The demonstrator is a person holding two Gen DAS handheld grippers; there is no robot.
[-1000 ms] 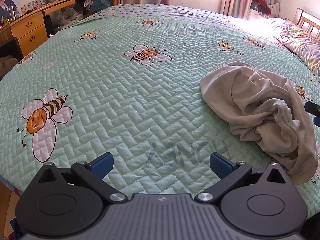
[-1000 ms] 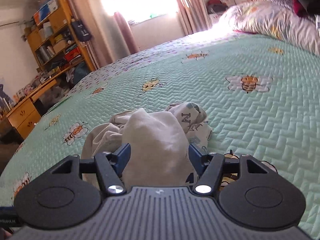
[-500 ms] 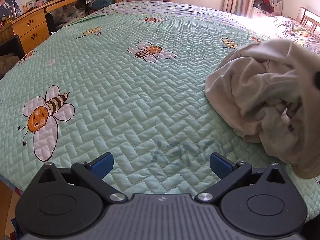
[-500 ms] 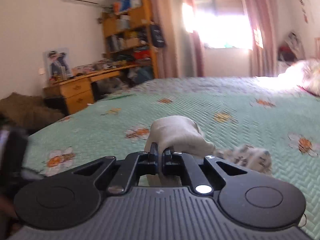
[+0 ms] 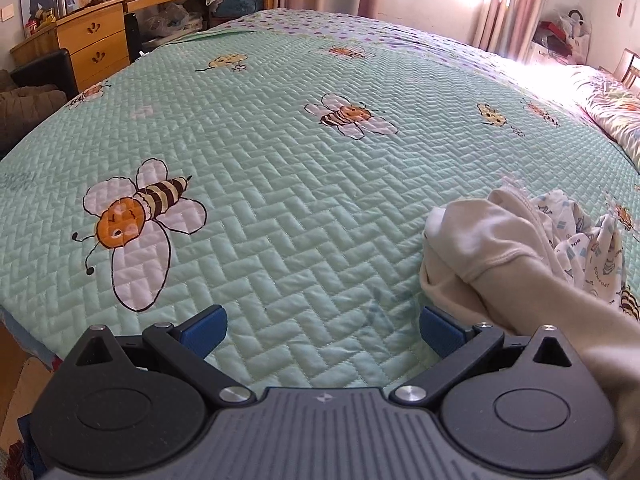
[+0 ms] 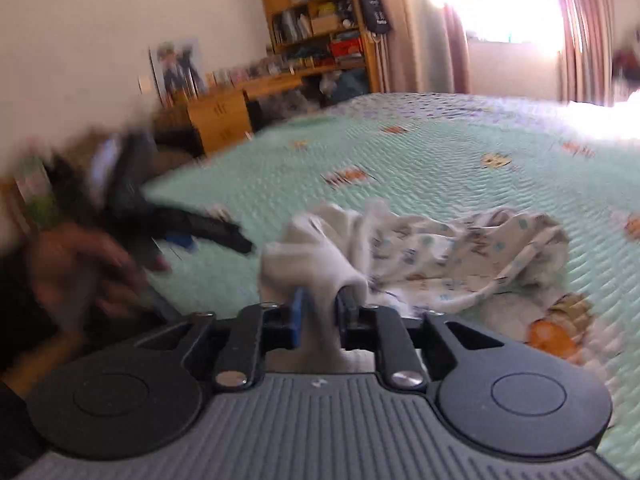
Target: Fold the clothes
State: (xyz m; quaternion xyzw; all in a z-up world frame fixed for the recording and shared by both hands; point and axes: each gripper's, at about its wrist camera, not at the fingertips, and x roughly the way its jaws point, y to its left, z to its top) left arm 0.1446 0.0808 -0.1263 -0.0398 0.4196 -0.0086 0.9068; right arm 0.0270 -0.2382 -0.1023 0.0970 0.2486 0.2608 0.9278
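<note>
While the right gripper [image 6: 320, 312] pinches a bunched cream cotton garment [image 6: 320, 256], apparently lifted in the blurred view, the left gripper [image 5: 322, 330] hovers spread, cloth beside its right jaw.

mint-green quilt [image 5: 280, 200] with orange bees; cream garment [image 5: 488, 248] with printed lining.
</note>
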